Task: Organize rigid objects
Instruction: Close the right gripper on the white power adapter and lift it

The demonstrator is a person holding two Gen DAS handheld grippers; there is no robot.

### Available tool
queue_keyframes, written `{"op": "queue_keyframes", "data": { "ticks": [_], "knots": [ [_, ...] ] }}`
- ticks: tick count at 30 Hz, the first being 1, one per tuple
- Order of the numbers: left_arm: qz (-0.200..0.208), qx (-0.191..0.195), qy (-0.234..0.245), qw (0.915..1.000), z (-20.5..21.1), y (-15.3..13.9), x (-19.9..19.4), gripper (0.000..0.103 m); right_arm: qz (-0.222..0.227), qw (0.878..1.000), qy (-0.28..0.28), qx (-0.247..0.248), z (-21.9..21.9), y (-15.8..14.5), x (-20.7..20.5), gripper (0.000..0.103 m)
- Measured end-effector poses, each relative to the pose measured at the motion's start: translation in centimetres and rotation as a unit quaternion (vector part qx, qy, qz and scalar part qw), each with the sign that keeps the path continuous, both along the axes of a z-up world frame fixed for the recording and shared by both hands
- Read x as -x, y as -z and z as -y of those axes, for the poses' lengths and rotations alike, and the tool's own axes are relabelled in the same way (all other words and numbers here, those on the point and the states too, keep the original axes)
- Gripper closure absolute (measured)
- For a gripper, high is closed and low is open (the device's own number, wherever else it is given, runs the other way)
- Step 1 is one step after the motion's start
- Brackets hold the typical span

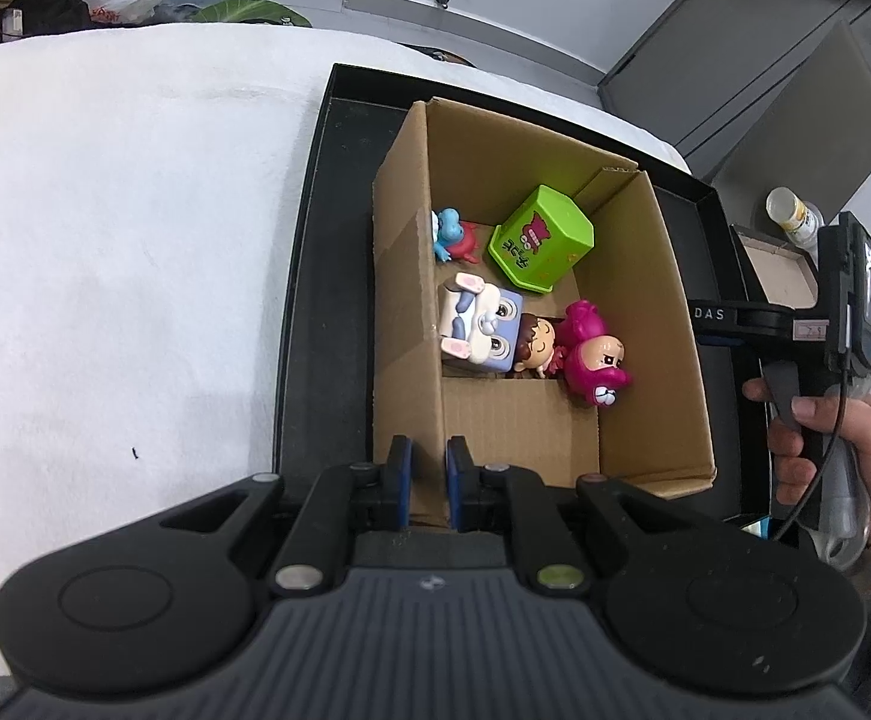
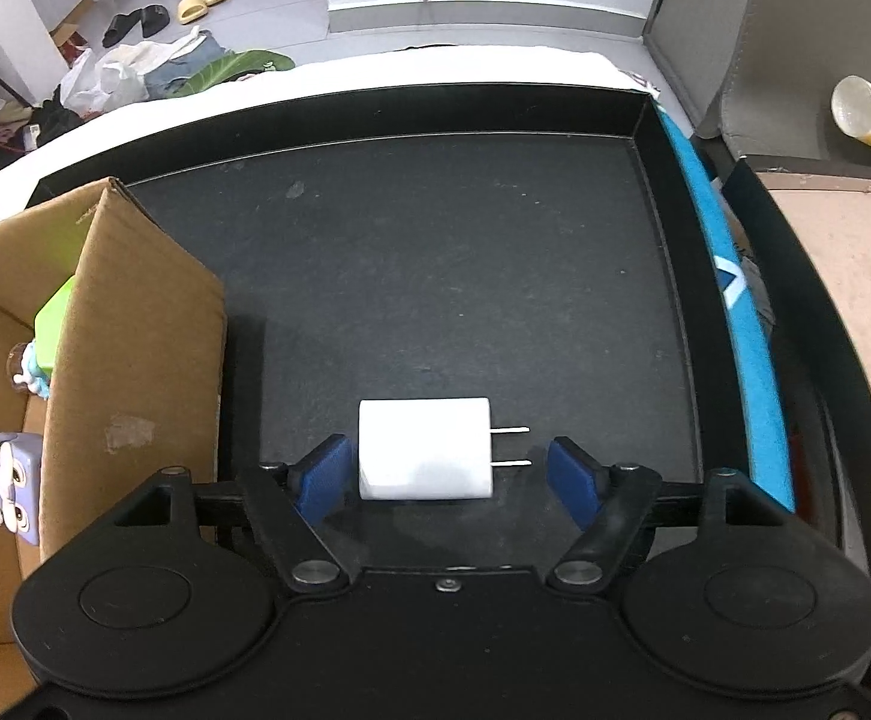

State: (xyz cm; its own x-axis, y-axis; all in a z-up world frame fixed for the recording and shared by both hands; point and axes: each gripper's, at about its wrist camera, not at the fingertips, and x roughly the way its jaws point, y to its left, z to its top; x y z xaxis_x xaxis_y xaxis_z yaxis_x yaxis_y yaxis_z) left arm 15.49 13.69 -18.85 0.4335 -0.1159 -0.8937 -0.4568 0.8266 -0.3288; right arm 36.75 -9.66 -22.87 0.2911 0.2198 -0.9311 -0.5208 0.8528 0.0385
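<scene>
1. Centrally, a white charger plug point(image 2: 425, 449) lies on its side on the floor of the black tray point(image 2: 435, 252), its two metal prongs pointing to the right of the right wrist view.
2. Right hand-held gripper point(image 2: 450, 474): jaws spread, one blue pad either side of the plug, neither pressing on it.
3. Cardboard box point(image 1: 663, 300) stands in the same tray, to the plug's left.
4. Box contents: green toy bin point(image 1: 546, 237) tipped on its side, blue figure point(image 1: 447, 231), lavender cube toy point(image 1: 480, 324), brown-haired doll point(image 1: 536, 348), magenta figure point(image 1: 594, 357).
5. Left hand-held gripper point(image 1: 429, 468): jaws pressed nearly together at the box's near wall; whether they pinch the cardboard cannot be told.
6. Tray rests on a tabletop under white cloth point(image 1: 117, 252).
7. A person's hand point(image 1: 825, 450) holds the right tool's handle.
</scene>
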Motion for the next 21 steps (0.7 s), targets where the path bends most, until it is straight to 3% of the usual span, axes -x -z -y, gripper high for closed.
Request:
{"op": "queue_keyframes", "data": {
  "ticks": [5, 6, 15, 21],
  "knots": [
    [0.0, -0.001, 0.0, 1.0, 0.1, 0.0, 0.1, 0.092, 0.006, 1.0, -0.002, -0.004, -0.4, 0.4, -0.3, 0.034],
    [0.001, -0.002, 0.0, 1.0, 0.1, 0.0, 0.1, 0.092, 0.008, 1.0, 0.0, 0.001, -0.4, 0.5, -0.3, 0.042],
    [0.002, -0.001, -0.001, 1.0, 0.1, 0.0, 0.2, 0.092, 0.01, 1.0, -0.006, -0.01, -0.3, -0.8, 1.5, 0.043],
    [0.007, -0.006, -0.003, 1.0, 0.1, -0.3, 0.3, 0.092, 0.013, 1.0, -0.012, 0.009, -0.2, -1.5, 2.9, 0.043]
  ]
}}
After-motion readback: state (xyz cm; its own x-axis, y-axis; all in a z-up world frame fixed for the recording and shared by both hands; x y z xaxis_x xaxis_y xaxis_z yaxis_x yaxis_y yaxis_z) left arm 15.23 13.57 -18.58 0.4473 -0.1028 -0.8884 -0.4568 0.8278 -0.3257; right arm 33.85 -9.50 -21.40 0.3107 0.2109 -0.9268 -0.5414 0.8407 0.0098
